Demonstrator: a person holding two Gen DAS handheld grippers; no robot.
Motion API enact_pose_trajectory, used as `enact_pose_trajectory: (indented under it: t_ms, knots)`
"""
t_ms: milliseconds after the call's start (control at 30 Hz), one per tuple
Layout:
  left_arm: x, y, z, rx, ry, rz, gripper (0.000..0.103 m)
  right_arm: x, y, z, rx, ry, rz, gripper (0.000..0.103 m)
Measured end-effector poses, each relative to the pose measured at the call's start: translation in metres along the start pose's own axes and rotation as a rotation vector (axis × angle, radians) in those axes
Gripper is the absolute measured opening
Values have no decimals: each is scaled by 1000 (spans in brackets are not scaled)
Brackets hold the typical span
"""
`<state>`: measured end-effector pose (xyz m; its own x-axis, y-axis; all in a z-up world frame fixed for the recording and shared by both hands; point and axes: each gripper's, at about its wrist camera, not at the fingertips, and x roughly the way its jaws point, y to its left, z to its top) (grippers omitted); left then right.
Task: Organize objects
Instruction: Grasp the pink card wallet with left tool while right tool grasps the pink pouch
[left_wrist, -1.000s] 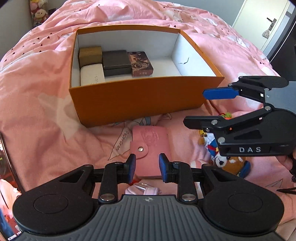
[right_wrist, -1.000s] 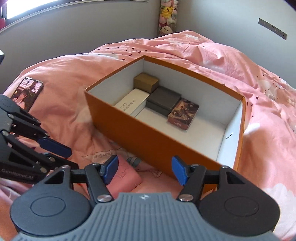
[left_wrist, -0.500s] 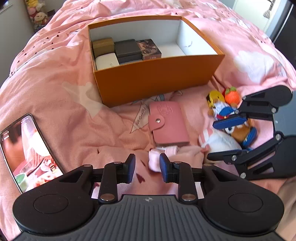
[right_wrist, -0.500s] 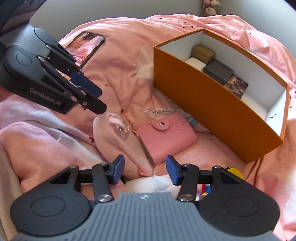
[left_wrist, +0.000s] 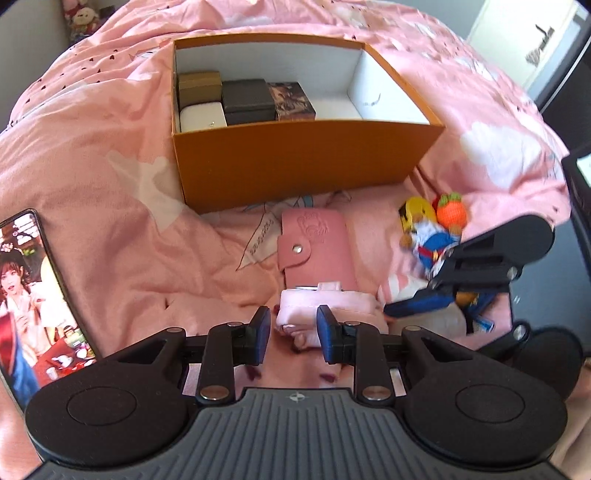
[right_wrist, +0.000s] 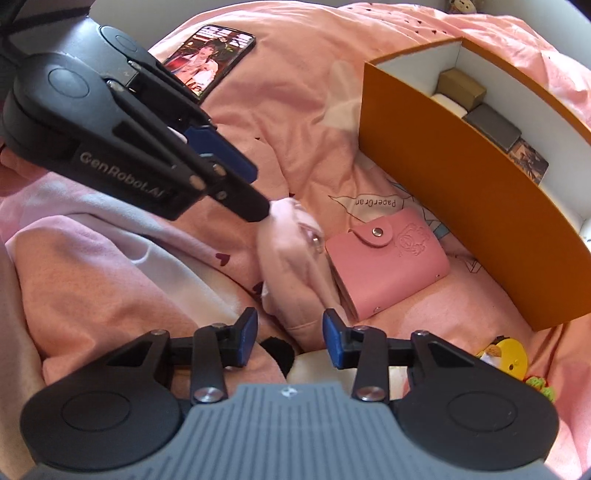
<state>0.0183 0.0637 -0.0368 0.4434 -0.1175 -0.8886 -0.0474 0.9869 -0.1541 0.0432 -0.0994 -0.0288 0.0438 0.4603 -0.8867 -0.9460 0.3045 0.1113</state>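
A pink bedspread with small dark hearts fills both views. On it, in the upper middle of the left wrist view, stands an open orange box with white inner walls; the right wrist view has it along the right edge. The left gripper sits at the bottom centre of its own view with its jaws drawn together. From the right wrist view, where it reaches in from the upper left, it appears to pinch the top end of a pale pink pouch, which stands up from the bedspread. The right gripper is at the bottom centre of its view, its jaws closing. The pouch's lower end shows in the gap near the right-hand pad, and neither pad presses on it. A phone with its screen lit lies at the left edge of the left wrist view. A pink snap wallet lies flat in the middle, between the box and the pouch and touching the pouch. To its right lie a doll with a yellow hat and an orange knitted toy, touching each other. In the box's left end sit a tan box, a white case, a dark case and a printed box, packed side by side.
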Motion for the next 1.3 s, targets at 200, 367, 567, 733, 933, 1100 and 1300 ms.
enact_pose_trajectory:
  t_ms: [200, 367, 567, 733, 933, 1100, 1300]
  knots:
    - [2, -1, 7, -38, -57, 14, 31, 11, -8, 2, 80, 1, -52, 34]
    - [2, -4, 8, -28, -62, -4, 36, 8, -18, 0, 140, -20, -40, 25]
    - [3, -6, 9, -14, -57, -1, 37, 1, -43, -2, 267, -86, -46, 9]
    - [9, 0, 15, -35, -50, -22, 42, -19, -80, -7, 436, -156, 5, 7]
    - [37, 2, 25, -57, -19, -30, 42, -22, -115, -11, 584, -158, -111, 5]
    - [63, 7, 31, -79, 25, -29, 42, -10, -138, -20, 688, -103, -142, 3]
    - [98, 17, 33, -128, 112, -66, 42, -5, -145, -25, 719, -117, -83, 23]
